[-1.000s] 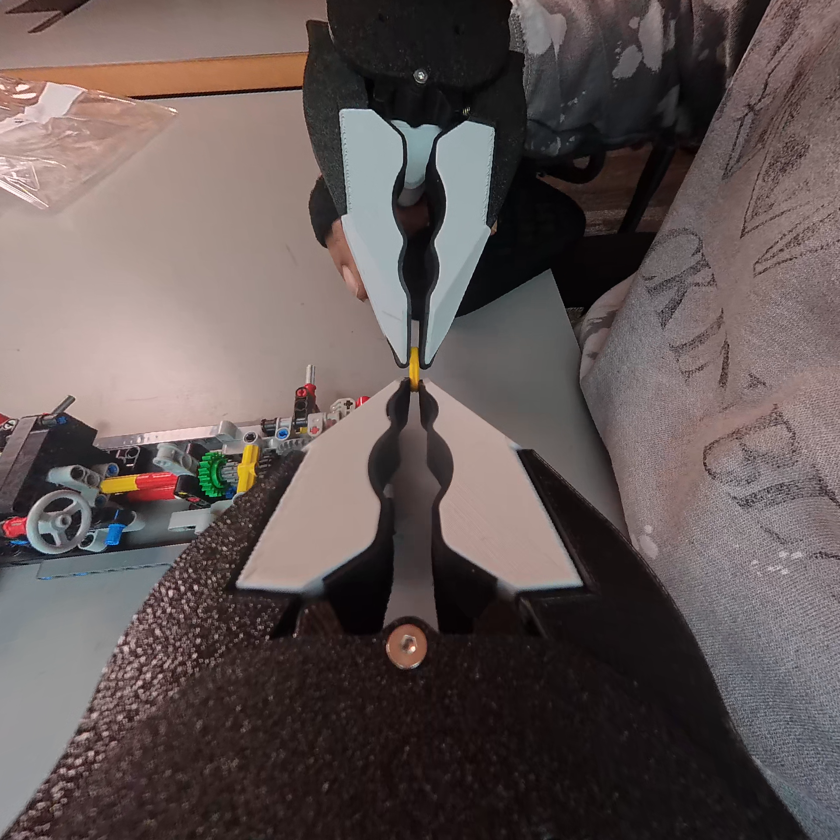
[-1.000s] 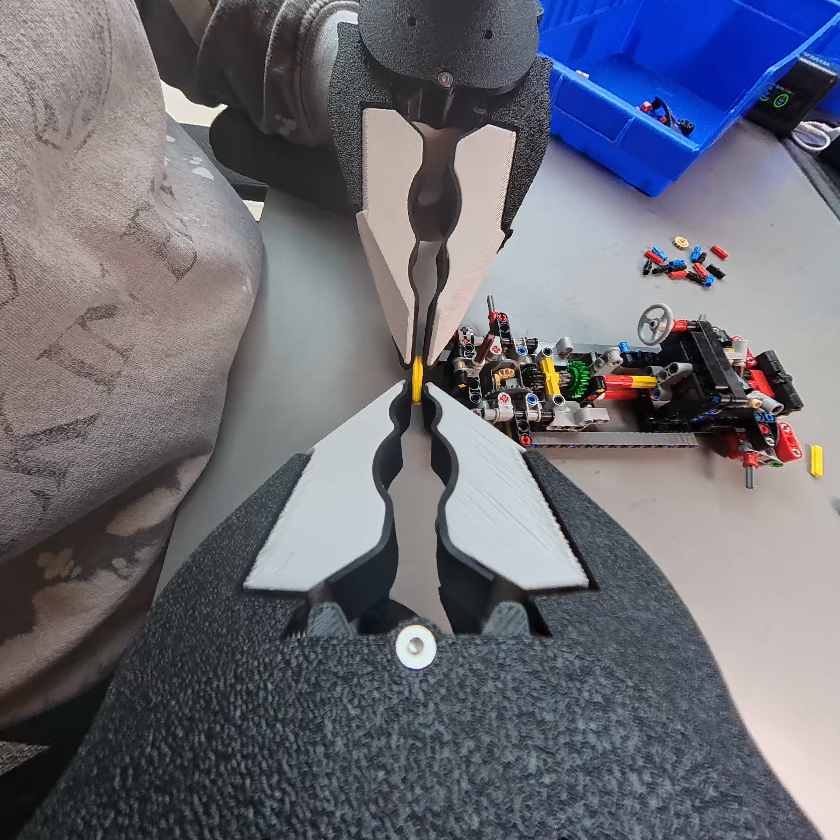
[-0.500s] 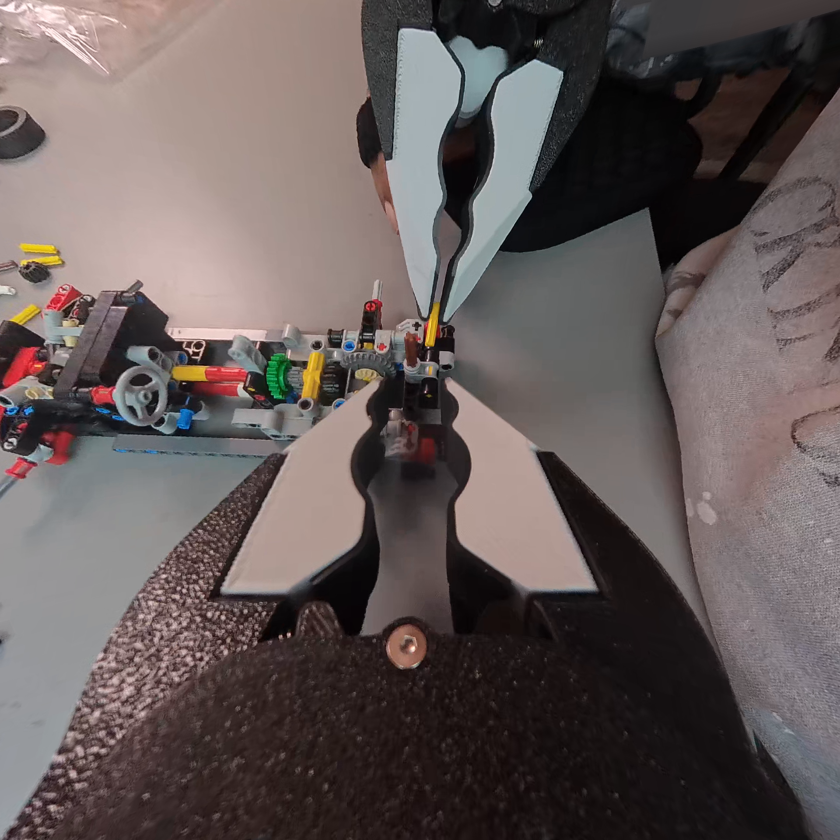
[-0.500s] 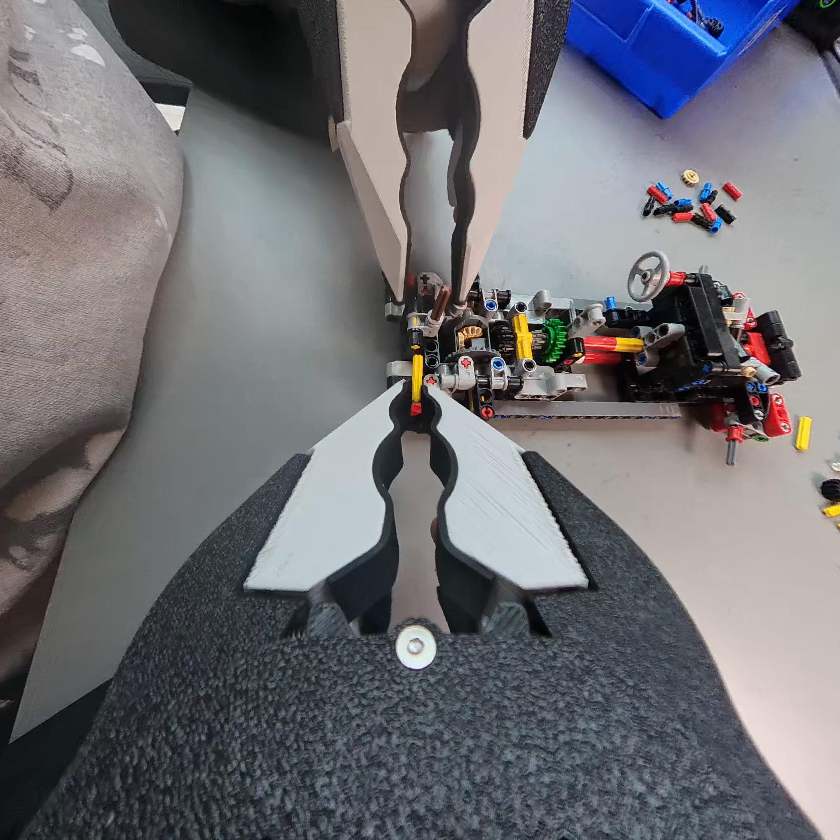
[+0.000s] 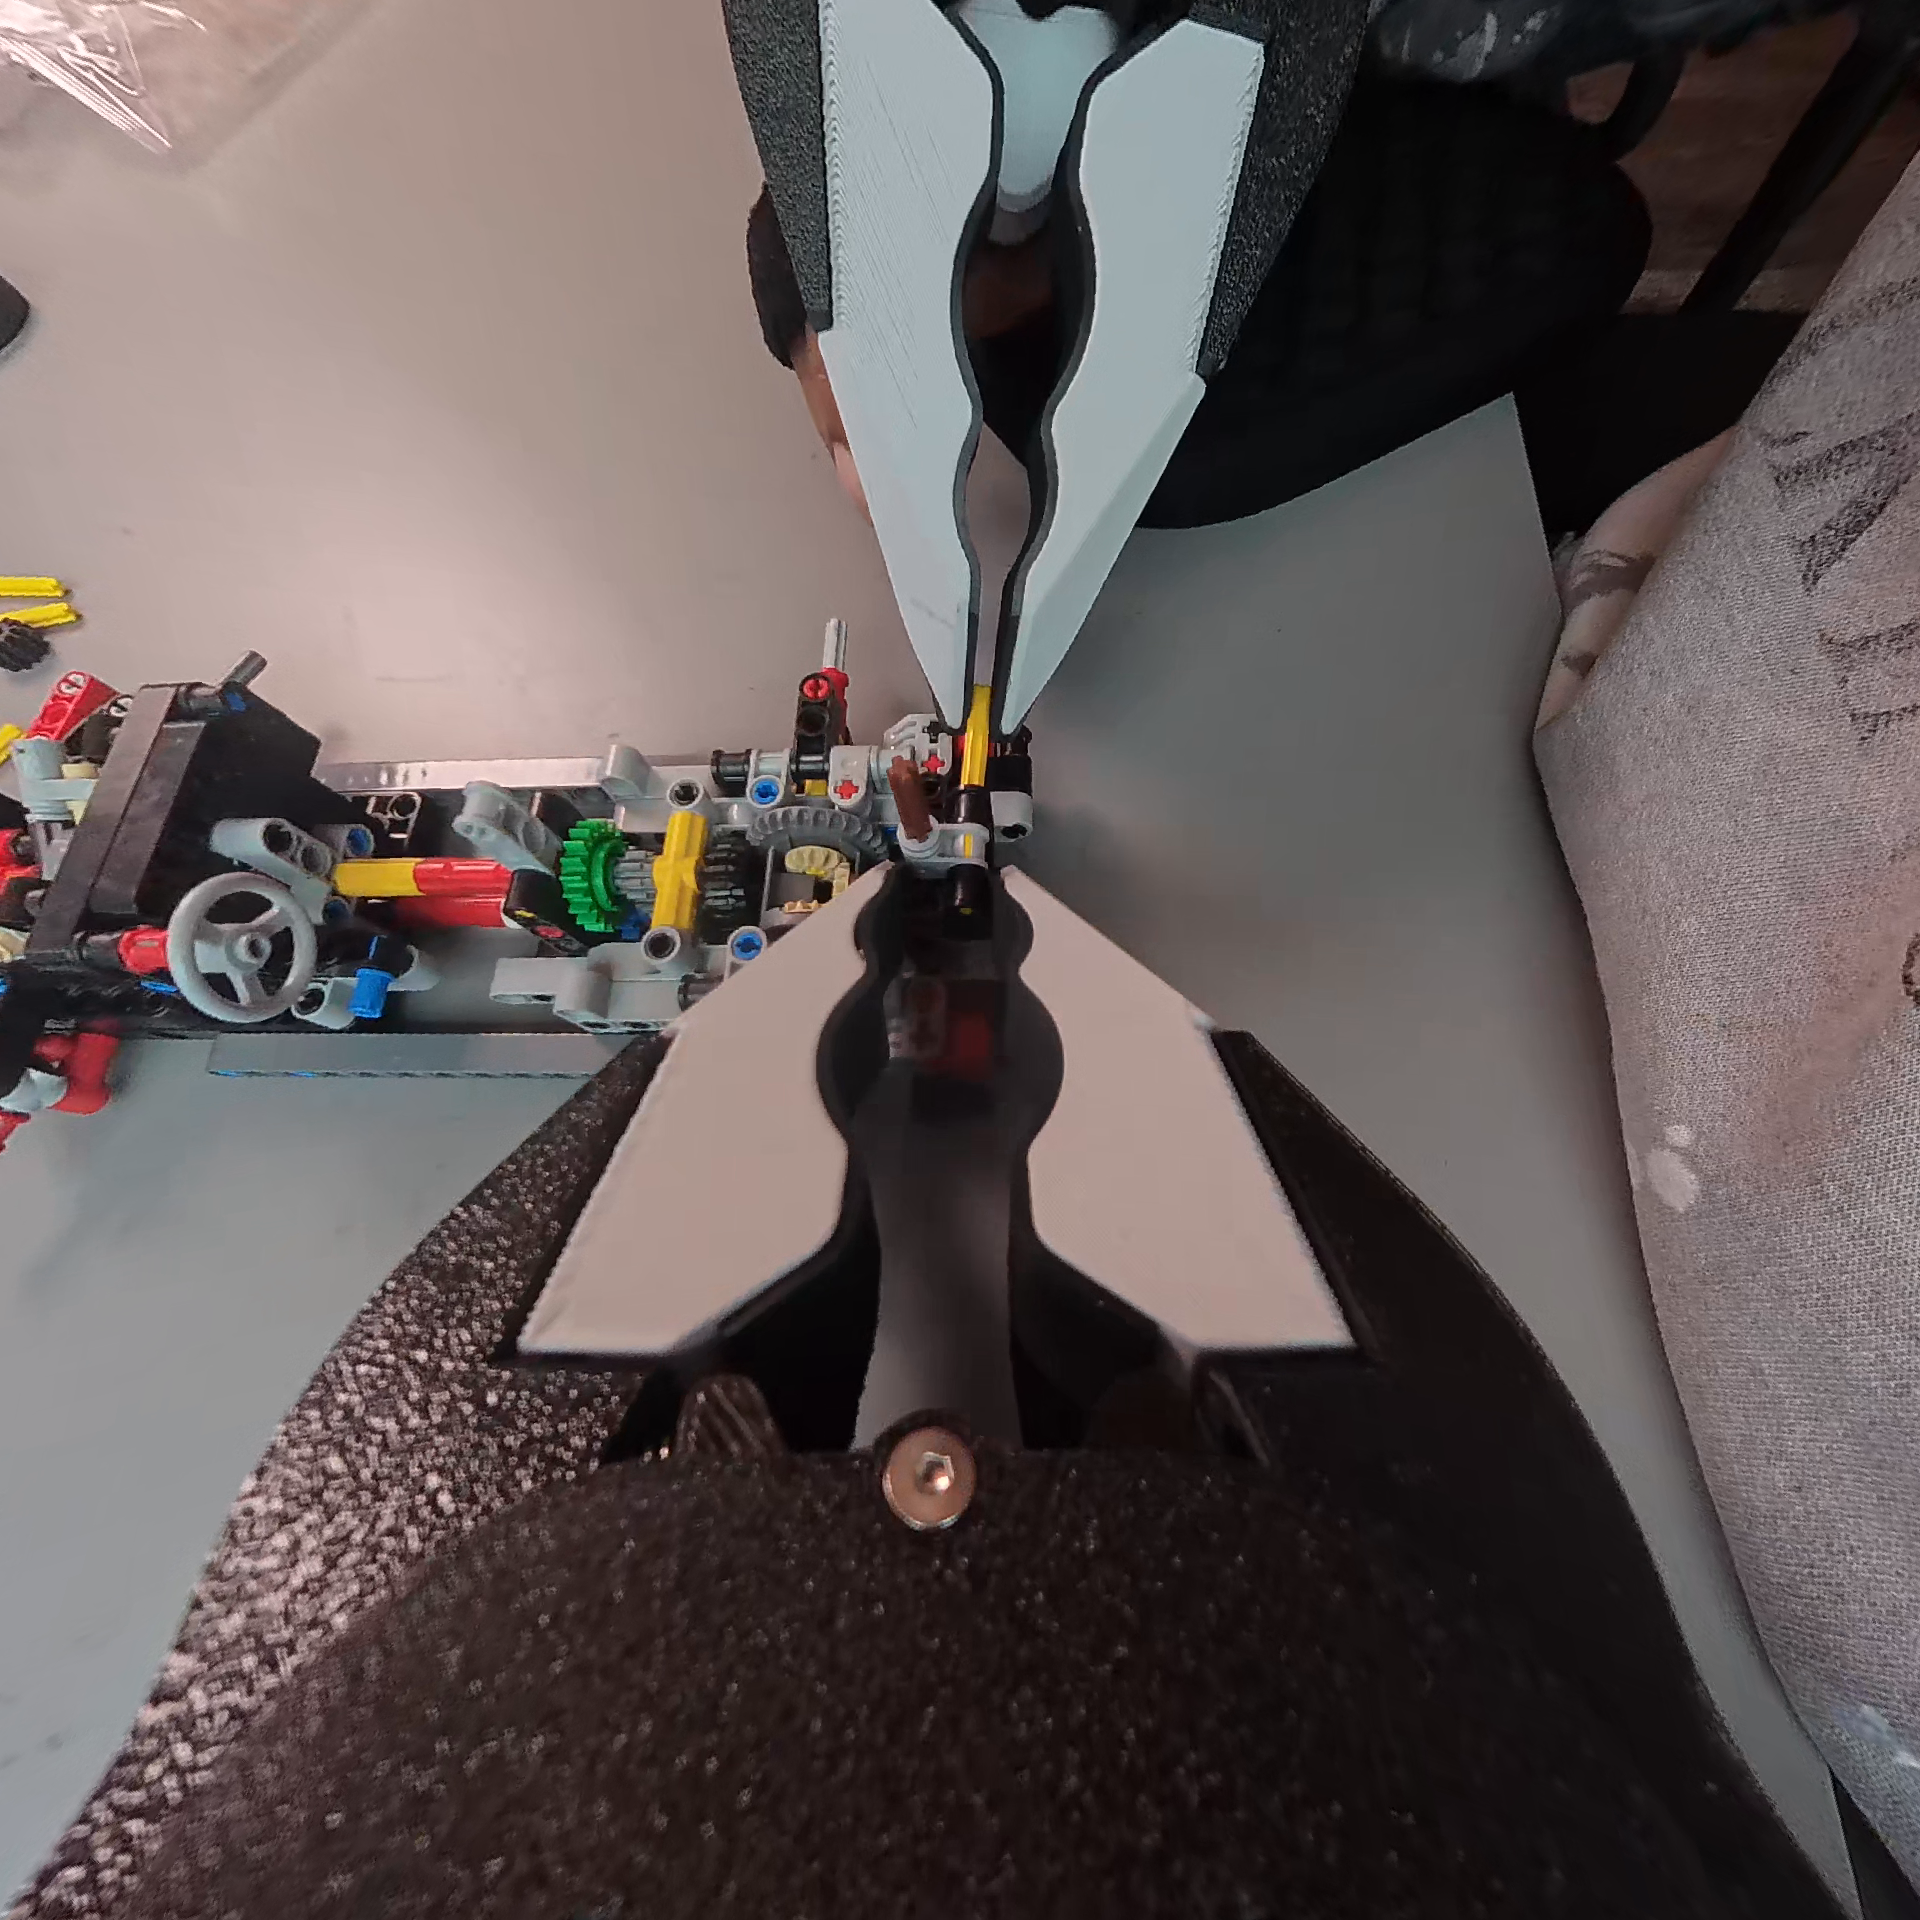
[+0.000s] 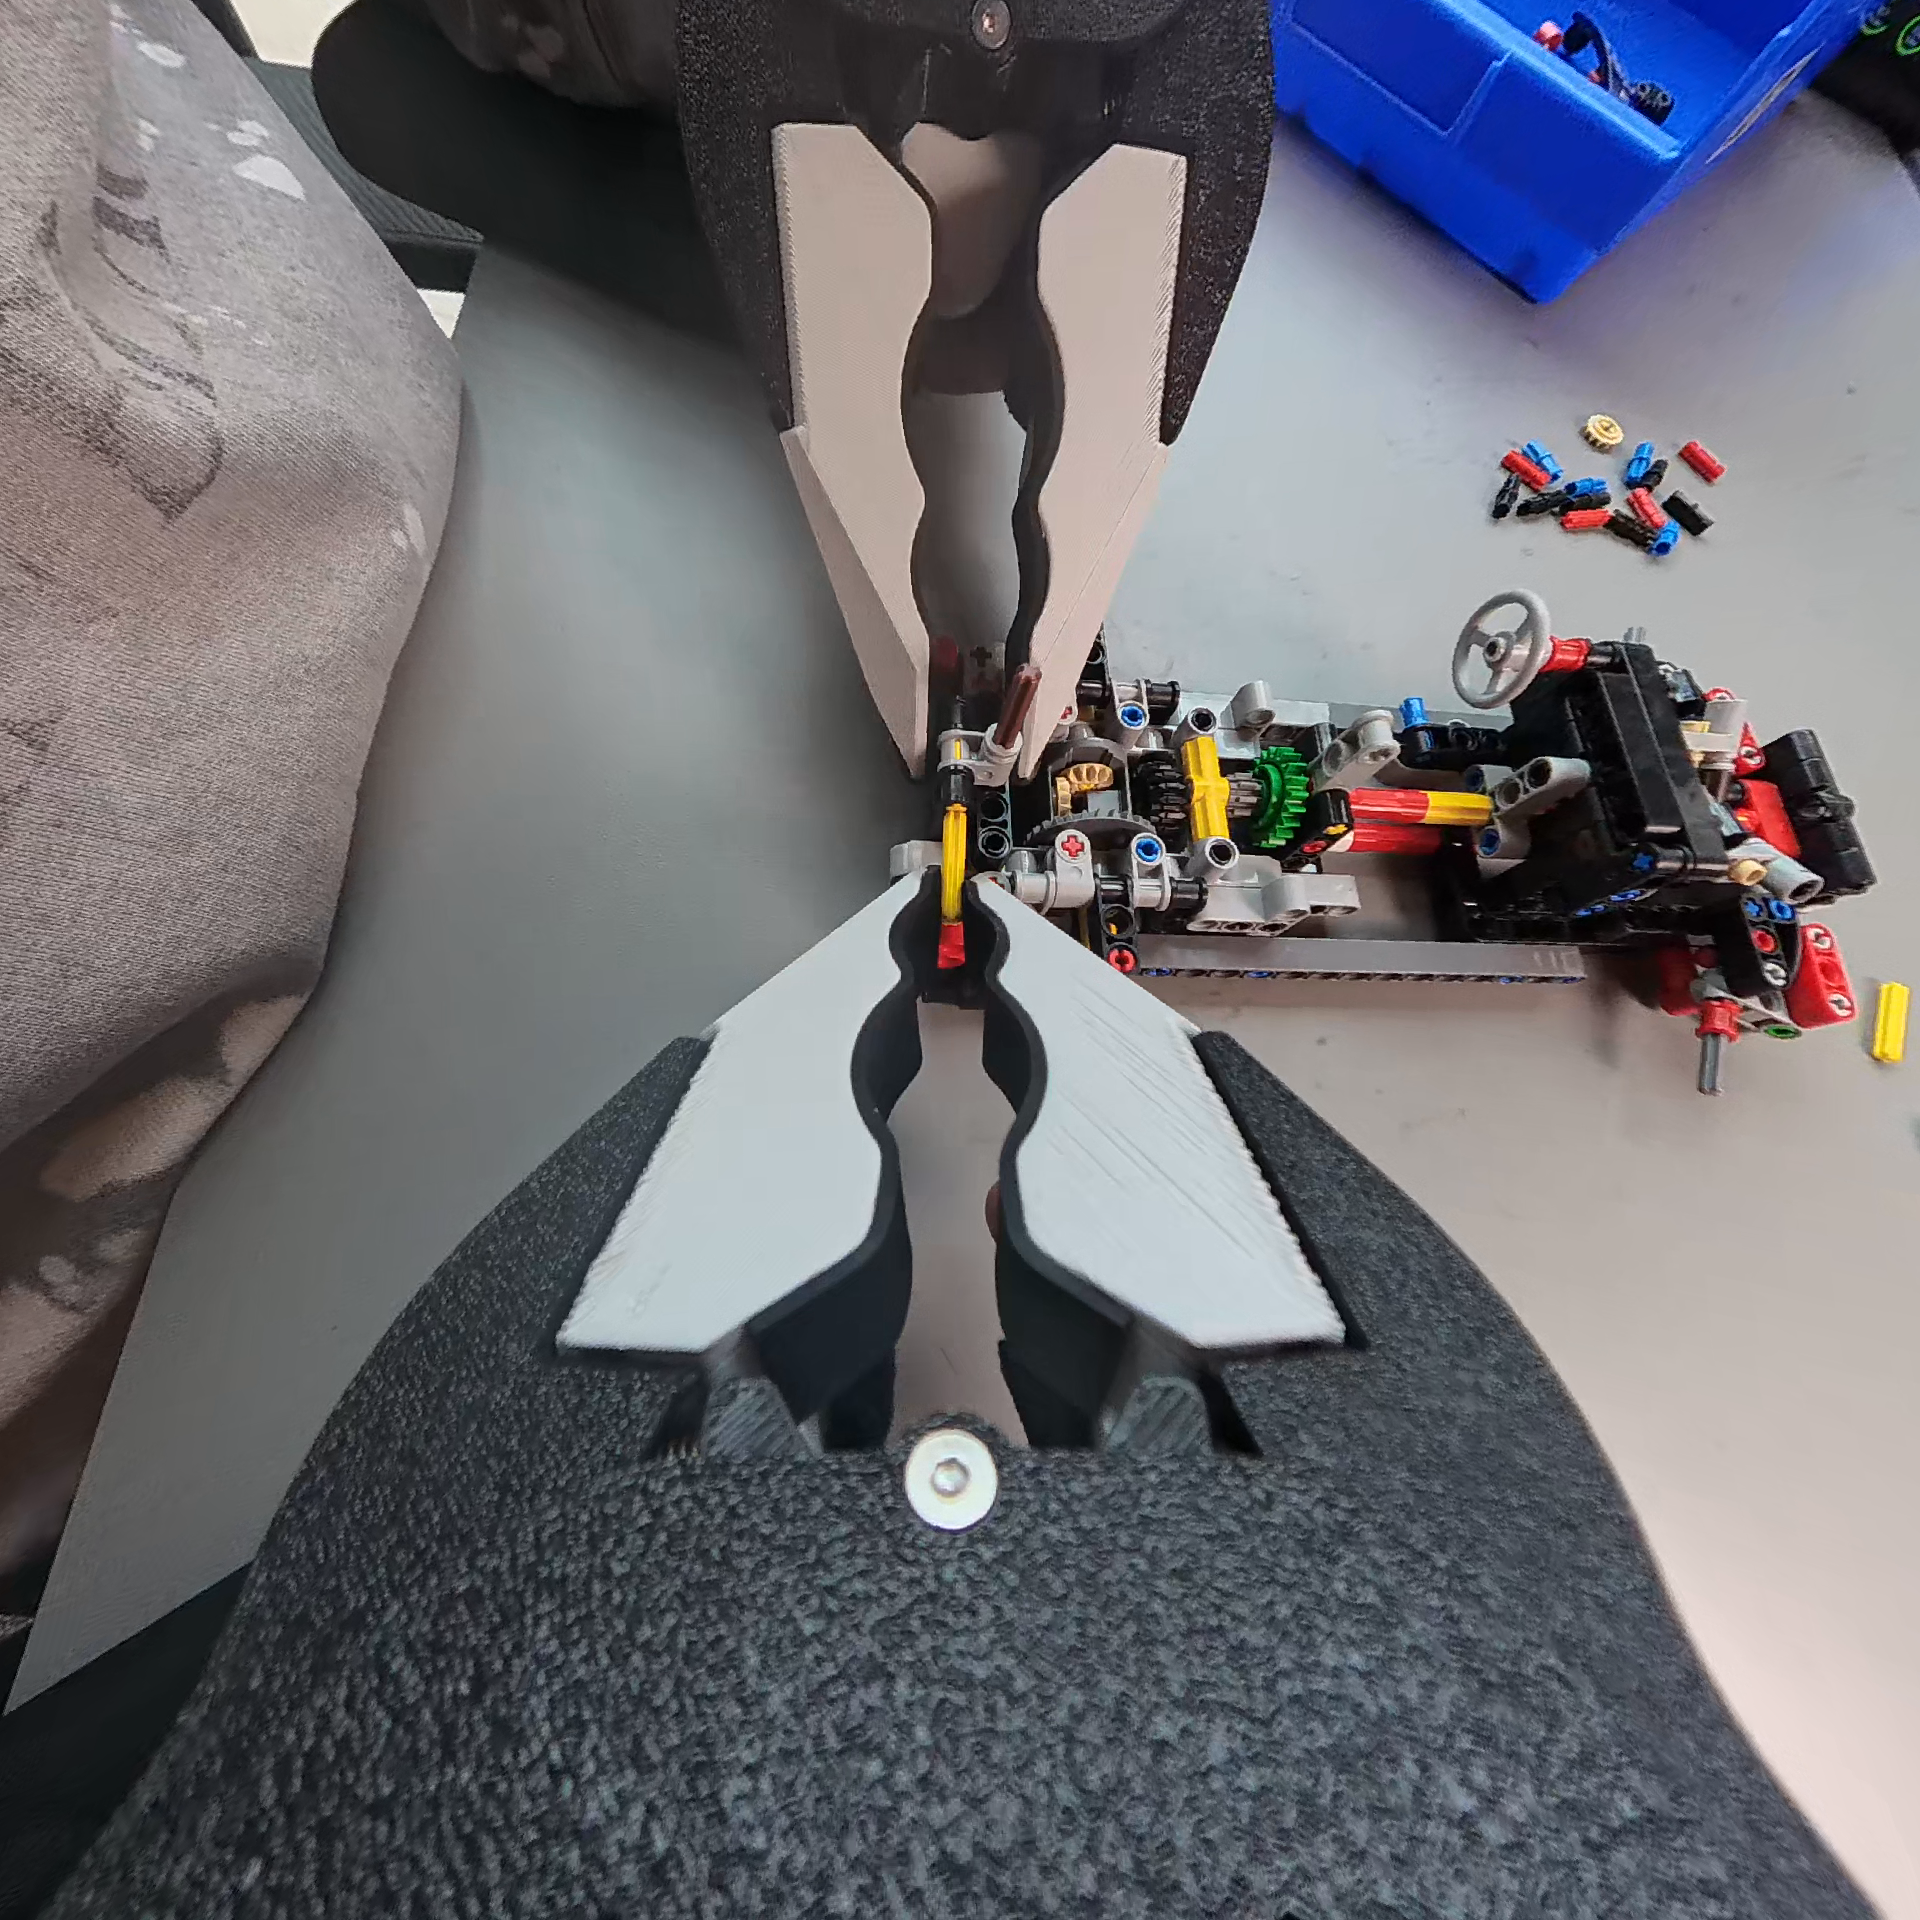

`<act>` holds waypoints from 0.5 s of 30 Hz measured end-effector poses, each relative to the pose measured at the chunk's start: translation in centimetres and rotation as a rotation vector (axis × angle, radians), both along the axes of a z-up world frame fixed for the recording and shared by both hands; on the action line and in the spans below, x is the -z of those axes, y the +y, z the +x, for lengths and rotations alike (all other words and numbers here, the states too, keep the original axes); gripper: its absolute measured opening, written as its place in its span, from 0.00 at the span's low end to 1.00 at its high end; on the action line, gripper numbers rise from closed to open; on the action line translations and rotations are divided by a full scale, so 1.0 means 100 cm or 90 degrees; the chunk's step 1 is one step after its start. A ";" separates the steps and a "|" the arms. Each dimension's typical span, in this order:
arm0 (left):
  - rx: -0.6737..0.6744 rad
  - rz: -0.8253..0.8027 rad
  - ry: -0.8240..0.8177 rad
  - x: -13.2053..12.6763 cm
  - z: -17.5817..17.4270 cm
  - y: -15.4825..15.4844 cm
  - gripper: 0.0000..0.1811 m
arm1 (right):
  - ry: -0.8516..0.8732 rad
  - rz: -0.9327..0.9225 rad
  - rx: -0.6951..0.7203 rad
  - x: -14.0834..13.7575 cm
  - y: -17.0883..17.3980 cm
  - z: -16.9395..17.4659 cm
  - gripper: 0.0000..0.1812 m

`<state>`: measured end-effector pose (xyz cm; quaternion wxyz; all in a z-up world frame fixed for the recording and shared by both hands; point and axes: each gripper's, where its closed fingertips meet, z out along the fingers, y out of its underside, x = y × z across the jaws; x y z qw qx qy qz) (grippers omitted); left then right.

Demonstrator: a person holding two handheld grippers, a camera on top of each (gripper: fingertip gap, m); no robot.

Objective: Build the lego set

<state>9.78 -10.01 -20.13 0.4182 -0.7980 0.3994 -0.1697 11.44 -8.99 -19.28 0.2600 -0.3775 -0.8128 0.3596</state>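
A long lego chassis (image 6: 1299, 831) with a grey steering wheel (image 6: 1501, 649) and a green gear lies on the grey table; it also shows in the left wrist view (image 5: 623, 862). My right gripper (image 6: 945, 894) is shut on a thin yellow axle (image 6: 951, 847) that has a red piece at its near end. The axle's far end sits in the chassis's rear end. My left gripper (image 5: 945, 883) faces it tip to tip. Its fingers stand a little apart and clamp the rear end, beside a brown pin (image 6: 1013, 707). Each gripper shows in the other's view, the right (image 5: 977, 707), the left (image 6: 971, 764).
A blue bin (image 6: 1507, 156) stands at the back right, with a heap of small pins (image 6: 1600, 494) before it. A loose yellow piece (image 6: 1889, 1023) lies by the chassis front. Yellow axles (image 5: 31, 603) and a plastic bag (image 5: 104, 62) lie far left. A person's grey clothing (image 5: 1766, 935) borders the table edge.
A second ago both grippers held the yellow axle in the air. The left one let go. Both came down to the chassis's rear end, and the right one brought the axle into it.
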 end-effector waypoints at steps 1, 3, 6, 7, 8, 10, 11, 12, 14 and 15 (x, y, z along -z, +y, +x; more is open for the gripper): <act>0.001 0.000 -0.001 0.000 0.000 0.000 0.07 | 0.002 -0.001 0.000 0.000 0.000 0.000 0.00; 0.003 -0.001 -0.003 0.000 0.000 0.000 0.07 | 0.005 -0.005 -0.001 -0.001 0.000 0.000 0.00; 0.005 -0.002 -0.004 0.000 0.000 0.000 0.07 | 0.003 -0.008 -0.002 -0.001 0.000 0.000 0.00; 0.005 -0.001 -0.003 0.000 0.000 0.000 0.07 | 0.003 -0.009 -0.002 -0.001 0.000 0.000 0.00; 0.005 0.001 -0.002 0.000 0.000 0.000 0.07 | 0.003 -0.010 -0.002 -0.001 0.000 0.000 0.00; 0.005 0.002 -0.002 0.000 0.000 0.000 0.07 | 0.003 -0.010 -0.002 -0.001 0.000 0.000 0.00; 0.005 0.002 -0.001 0.000 0.000 0.000 0.07 | 0.003 -0.011 -0.001 -0.001 0.000 0.000 0.00; 0.005 0.003 0.000 0.000 0.000 0.000 0.07 | 0.003 -0.013 -0.001 -0.001 0.000 0.000 0.00; 0.005 0.003 0.000 0.000 0.000 0.000 0.07 | 0.007 -0.018 0.001 -0.002 0.000 0.000 0.00; 0.005 0.003 -0.001 0.000 0.000 0.000 0.08 | 0.007 -0.020 0.000 -0.003 0.000 0.000 0.00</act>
